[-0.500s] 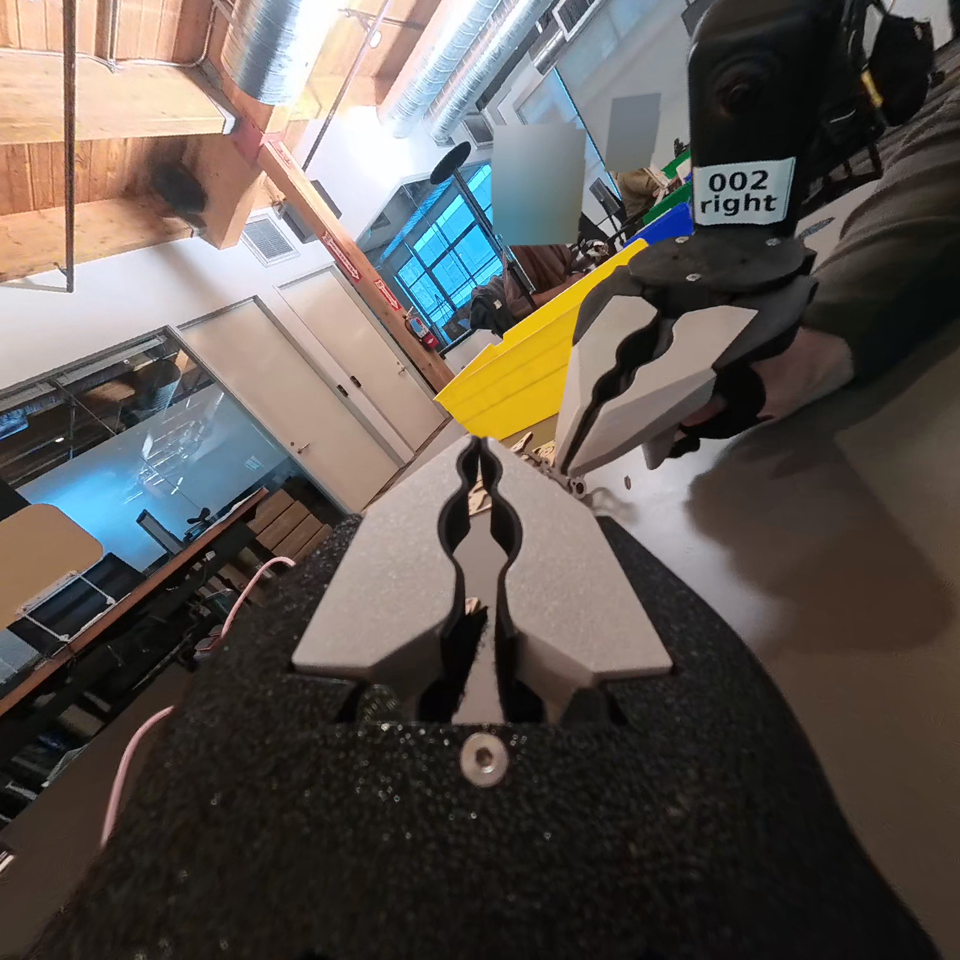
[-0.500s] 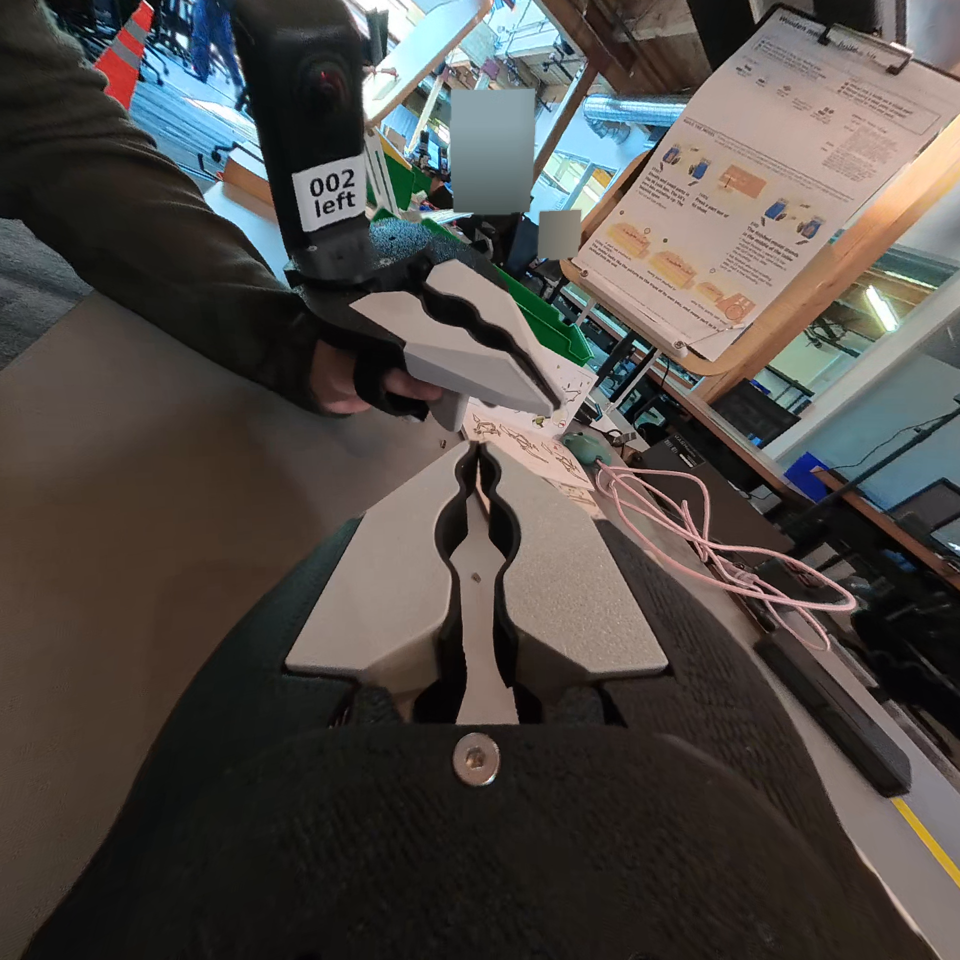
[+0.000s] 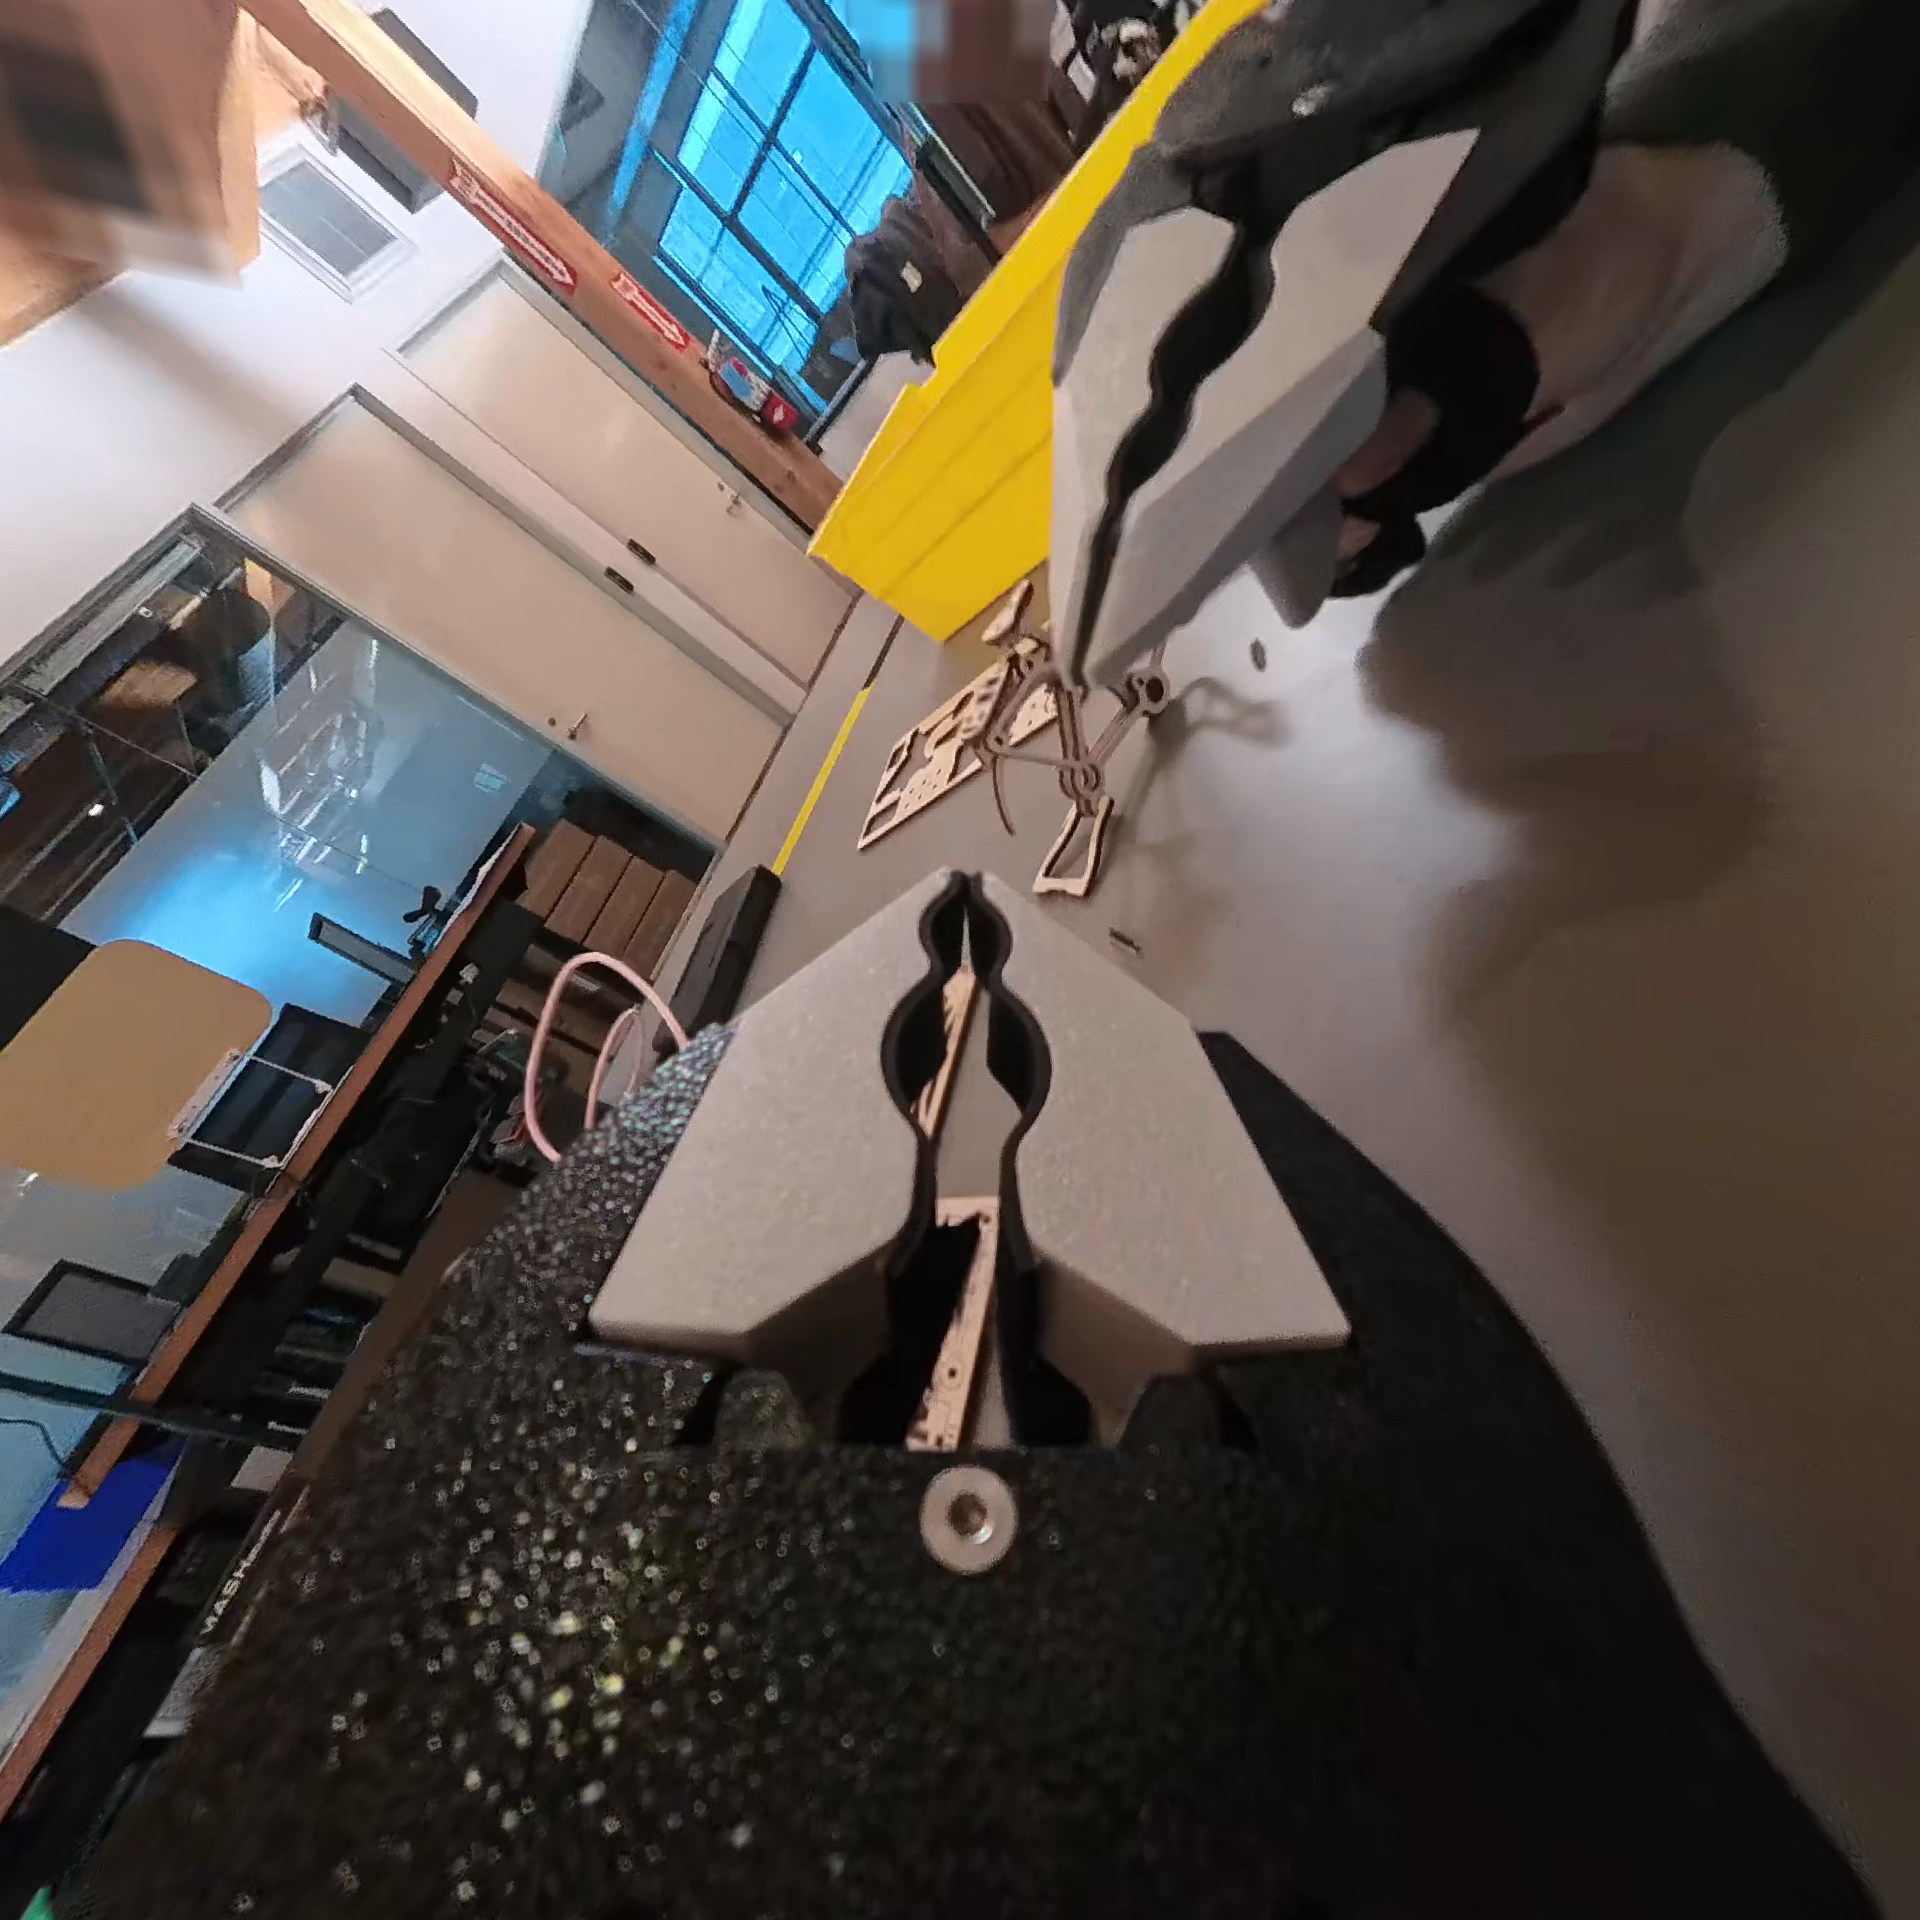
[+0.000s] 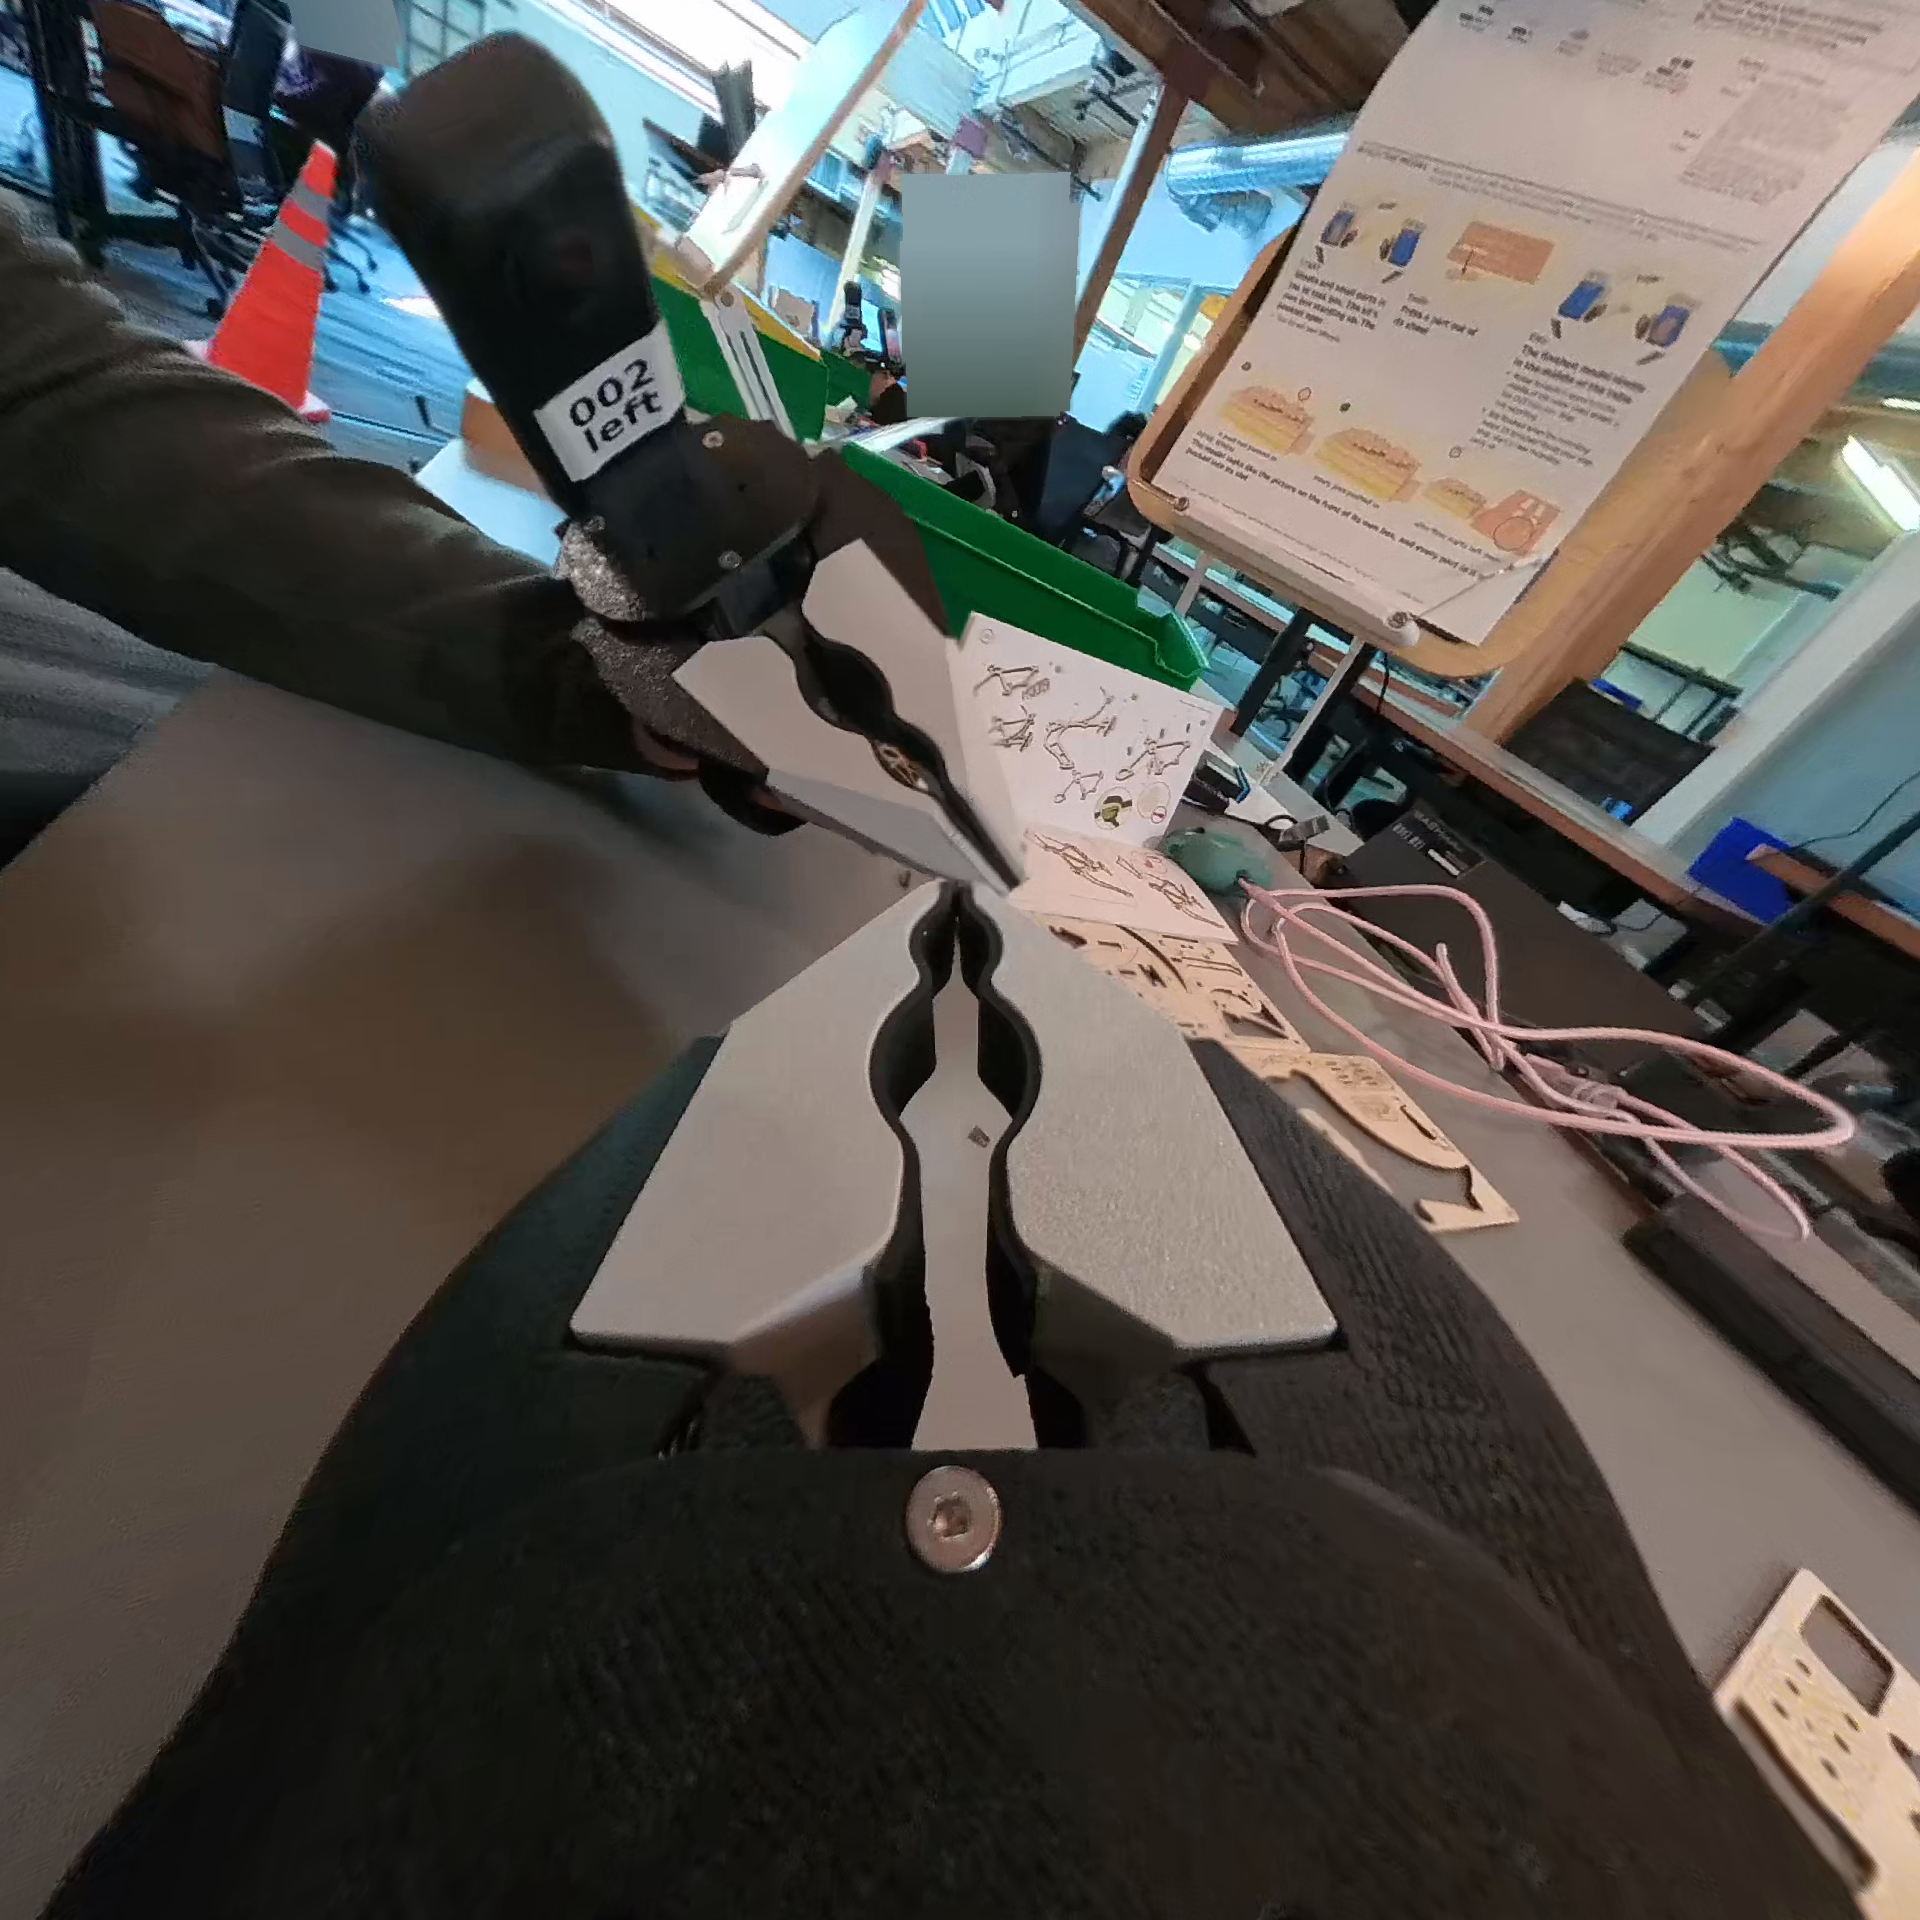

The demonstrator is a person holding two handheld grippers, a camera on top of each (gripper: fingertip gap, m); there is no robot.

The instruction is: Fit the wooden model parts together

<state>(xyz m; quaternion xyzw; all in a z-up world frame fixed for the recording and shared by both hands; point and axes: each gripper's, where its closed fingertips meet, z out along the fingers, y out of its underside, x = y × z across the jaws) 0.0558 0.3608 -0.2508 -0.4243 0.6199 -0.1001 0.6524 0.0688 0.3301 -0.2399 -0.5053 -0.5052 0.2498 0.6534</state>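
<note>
Open workshop-office: timber beams (image 3: 582,260), glass partitions (image 3: 260,790), storage bins (image 4: 1039,582), traffic cone (image 4: 281,281).

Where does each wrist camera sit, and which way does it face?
Left wrist view: on the left gripper, facing the wooden frame model at the right gripper; own grey fingers pinch a flat wooden part.
Right wrist view: on the right gripper, facing the left gripper and white instruction leaflet; a dark sleeve shows.
Shared: both grippers, grey table.
</note>
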